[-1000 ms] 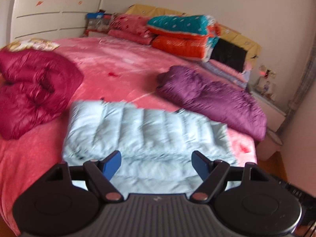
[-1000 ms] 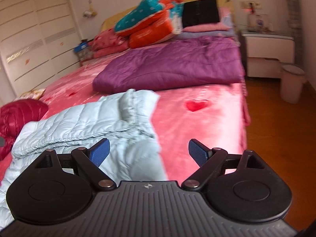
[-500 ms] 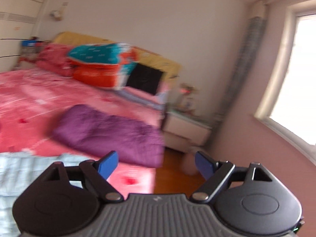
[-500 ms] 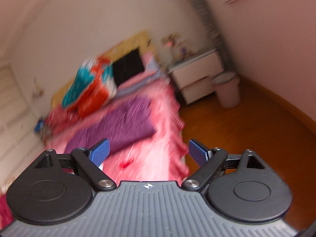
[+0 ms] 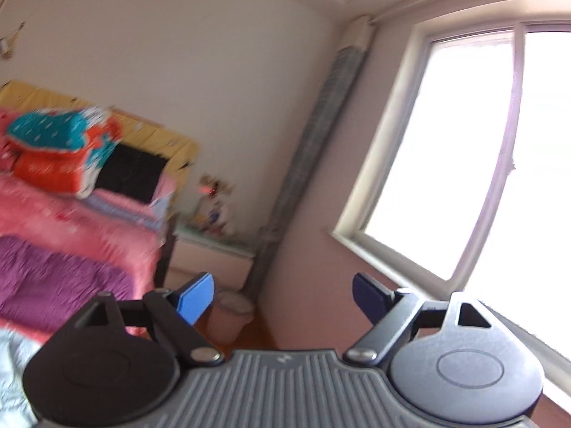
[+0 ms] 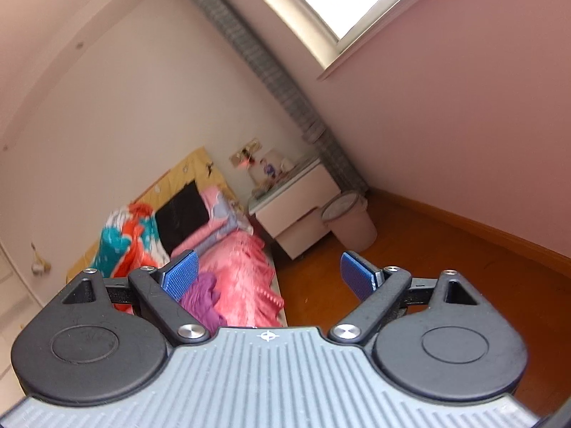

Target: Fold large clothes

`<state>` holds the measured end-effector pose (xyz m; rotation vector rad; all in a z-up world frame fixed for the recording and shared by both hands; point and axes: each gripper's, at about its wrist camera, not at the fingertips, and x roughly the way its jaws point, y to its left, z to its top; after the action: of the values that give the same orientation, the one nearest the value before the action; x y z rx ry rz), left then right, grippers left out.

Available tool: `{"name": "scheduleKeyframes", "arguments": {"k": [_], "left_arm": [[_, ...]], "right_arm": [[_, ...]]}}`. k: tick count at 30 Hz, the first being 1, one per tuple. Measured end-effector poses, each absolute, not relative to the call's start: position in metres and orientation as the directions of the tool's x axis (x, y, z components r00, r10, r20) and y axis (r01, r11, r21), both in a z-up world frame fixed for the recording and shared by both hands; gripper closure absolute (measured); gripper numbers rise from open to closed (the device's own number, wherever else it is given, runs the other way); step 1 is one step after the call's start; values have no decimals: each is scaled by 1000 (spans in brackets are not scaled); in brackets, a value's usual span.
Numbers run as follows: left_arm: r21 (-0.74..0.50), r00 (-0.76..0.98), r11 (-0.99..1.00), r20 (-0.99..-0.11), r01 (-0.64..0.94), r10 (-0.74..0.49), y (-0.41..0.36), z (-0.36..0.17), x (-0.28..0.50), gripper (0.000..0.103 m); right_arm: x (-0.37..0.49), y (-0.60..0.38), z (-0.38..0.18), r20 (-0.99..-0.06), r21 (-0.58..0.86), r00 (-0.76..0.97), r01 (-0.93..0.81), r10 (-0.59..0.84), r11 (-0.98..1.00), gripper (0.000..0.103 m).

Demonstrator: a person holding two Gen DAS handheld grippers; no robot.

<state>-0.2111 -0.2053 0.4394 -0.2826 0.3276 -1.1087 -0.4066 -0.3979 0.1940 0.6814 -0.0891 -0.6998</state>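
Bed (image 5: 89, 235) with pink cover fills the left of the left wrist view and shows lower centre in the right wrist view, frames blurred. Window (image 5: 499, 149) sits bright on the right wall, grey ribbed pipe (image 5: 314, 149) running down the corner beside it. Purple jacket (image 5: 53, 281) lies flat on the near part of the bed; a sliver of light blue jacket (image 5: 10, 367) shows at the bottom-left edge of the left view, just in front of the purple one. Teal and orange quilt (image 5: 57, 153) is stacked at the headboard, black cushion (image 5: 132, 174) beside it. White nightstand (image 6: 296, 214) stands beside the bed, round bin (image 6: 351, 221) on the wood floor next to it. Left gripper (image 5: 283, 297): jaws wide, nothing between them, aimed at the wall corner, clear of the clothes. Right gripper (image 6: 269, 278): jaws wide, nothing gripped, pointing over the bed edge and floor.
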Motion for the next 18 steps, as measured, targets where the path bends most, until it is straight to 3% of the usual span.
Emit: {"name": "scheduleKeyframes", "arguments": {"k": [5,9,14,18], "left_arm": [[-260,431,428,-48,866,-901,-191,501,-244,17],[-92,543,540,1,837,-840,-145,543,-264,14],[126,708,711,75,692,-703,-69,577,-289,6],[172,826,831,117,529,-551,0,589,-289,6]], "right_arm": [[-424,-397,207,-97,628,758,550,-646,551,0],[-426,-390,229,-57,609,771,531,-634,590,0],[-437,-372,273,38,548,796,489,-604,679,0],[-438,-352,322,108,488,809,463,-578,740,0]]}}
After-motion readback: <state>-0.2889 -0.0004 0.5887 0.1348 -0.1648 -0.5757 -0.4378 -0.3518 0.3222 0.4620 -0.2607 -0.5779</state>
